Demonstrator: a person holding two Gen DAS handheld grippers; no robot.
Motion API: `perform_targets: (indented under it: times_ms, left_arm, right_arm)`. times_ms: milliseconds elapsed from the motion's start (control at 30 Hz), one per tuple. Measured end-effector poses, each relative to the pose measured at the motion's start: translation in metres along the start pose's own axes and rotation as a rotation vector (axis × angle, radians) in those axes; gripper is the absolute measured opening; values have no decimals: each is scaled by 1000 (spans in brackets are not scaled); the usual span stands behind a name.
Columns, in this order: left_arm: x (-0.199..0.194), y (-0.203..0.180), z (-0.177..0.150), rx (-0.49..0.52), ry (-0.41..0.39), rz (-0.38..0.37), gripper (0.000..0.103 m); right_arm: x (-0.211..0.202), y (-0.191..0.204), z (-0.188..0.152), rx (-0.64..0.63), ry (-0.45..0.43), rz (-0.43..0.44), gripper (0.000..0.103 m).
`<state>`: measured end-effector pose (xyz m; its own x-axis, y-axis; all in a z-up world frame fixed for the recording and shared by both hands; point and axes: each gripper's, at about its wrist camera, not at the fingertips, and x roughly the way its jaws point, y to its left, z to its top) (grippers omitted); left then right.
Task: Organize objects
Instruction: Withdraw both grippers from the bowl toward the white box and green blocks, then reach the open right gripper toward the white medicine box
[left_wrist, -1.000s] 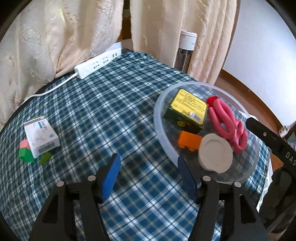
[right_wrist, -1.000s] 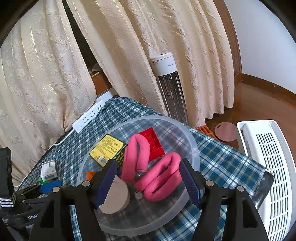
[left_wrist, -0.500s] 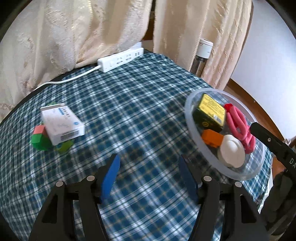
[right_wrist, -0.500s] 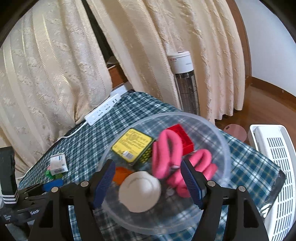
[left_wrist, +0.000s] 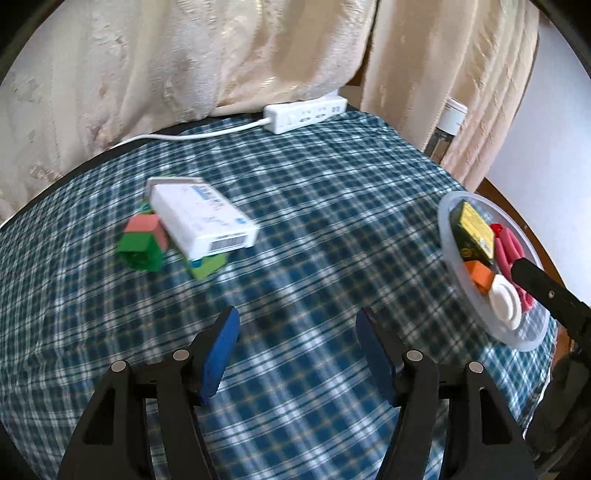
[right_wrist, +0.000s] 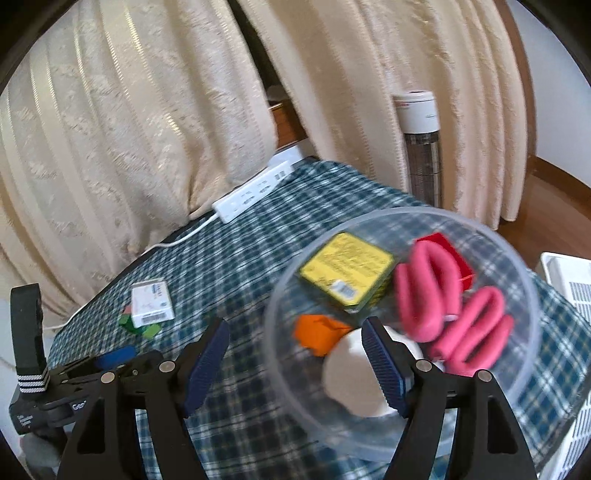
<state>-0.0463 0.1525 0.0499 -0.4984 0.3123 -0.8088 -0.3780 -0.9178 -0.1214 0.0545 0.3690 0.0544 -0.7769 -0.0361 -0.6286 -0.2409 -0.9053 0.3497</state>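
Note:
A clear plastic bowl (right_wrist: 524, 295) on the checked tablecloth holds a yellow box (right_wrist: 345, 269), an orange block (right_wrist: 317, 328), a white round lid (right_wrist: 354, 380), pink foam loops (right_wrist: 443, 310) and a red block (right_wrist: 448, 247). The bowl also shows at the right in the left wrist view (left_wrist: 445, 236). A white box (left_wrist: 201, 218) lies on green and pink blocks (left_wrist: 142, 243) at the left. My left gripper (left_wrist: 297, 332) is open and empty, short of the white box. My right gripper (right_wrist: 295, 336) is open and empty, over the bowl's near left rim.
A white power strip (left_wrist: 306, 110) with its cord lies at the table's far edge under cream curtains. A tower fan (right_wrist: 421, 147) stands behind the table. A white appliance (right_wrist: 569, 280) sits on the floor to the right. The table edge runs close behind the bowl.
My left gripper has swung left from the bowl toward the white box and blocks. My right gripper has shifted left, so the bowl now sits further right in its view.

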Motion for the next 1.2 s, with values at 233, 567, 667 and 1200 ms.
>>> perform_targets:
  times_ms: [233, 567, 667, 1200]
  left_arm:
    - [-6, 34, -7, -55, -4, 32, 67]
    - [-11, 68, -15, -84, -18, 85, 67]
    - [-14, 78, -16, -95, -21, 91, 67]
    - [-12, 114, -21, -162, -12, 105, 67]
  right_arm:
    - [24, 33, -2, -45, 75, 79, 78]
    - [52, 75, -1, -107, 153, 145, 78]
    - [65, 89, 2, -127, 184, 165, 78]
    - [117, 150, 16, -214, 248, 254, 87]
